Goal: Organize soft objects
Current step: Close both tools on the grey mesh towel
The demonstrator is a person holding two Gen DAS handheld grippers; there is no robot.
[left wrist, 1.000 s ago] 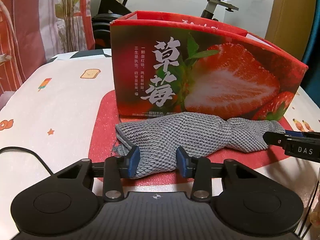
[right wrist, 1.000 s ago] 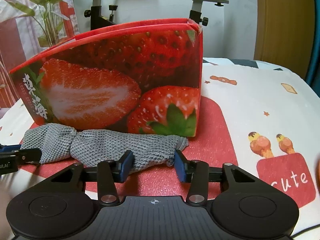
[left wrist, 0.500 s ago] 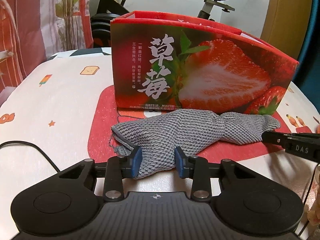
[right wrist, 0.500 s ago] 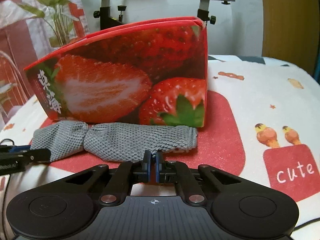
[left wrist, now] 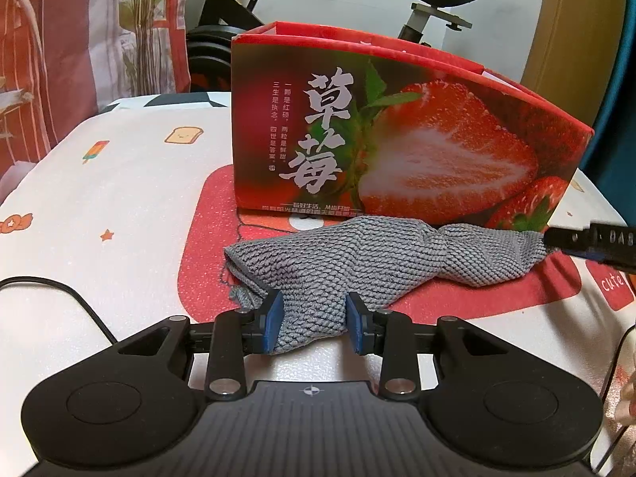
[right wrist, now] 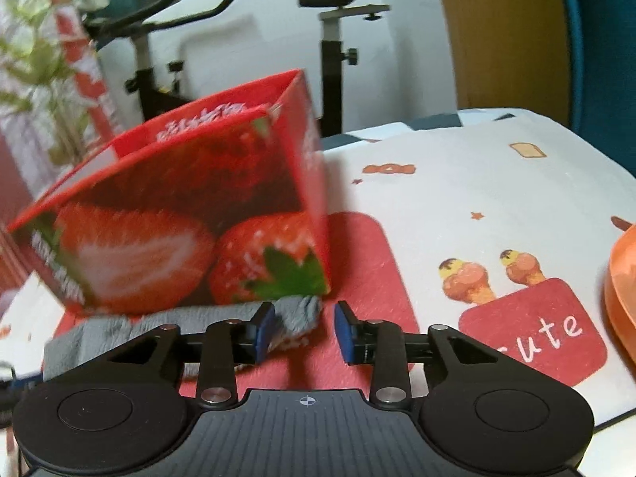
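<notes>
Your bench (left wrist: 119, 198) wears a white cartoon-print cover with a big red patch (left wrist: 198, 262) mid-surface. On that patch the strawberry box (left wrist: 397, 139) stands at the far side, and the grey knitted cloth (left wrist: 357, 258) lies just in front. A black cable (left wrist: 59, 290) trails near left, and something orange (right wrist: 622, 290) sits at the right edge.

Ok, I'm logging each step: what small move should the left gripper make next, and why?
Probably close the left gripper: its jaws stand open around the near end of the grey knitted cloth, which lies on the mat before the open red strawberry box.
</notes>
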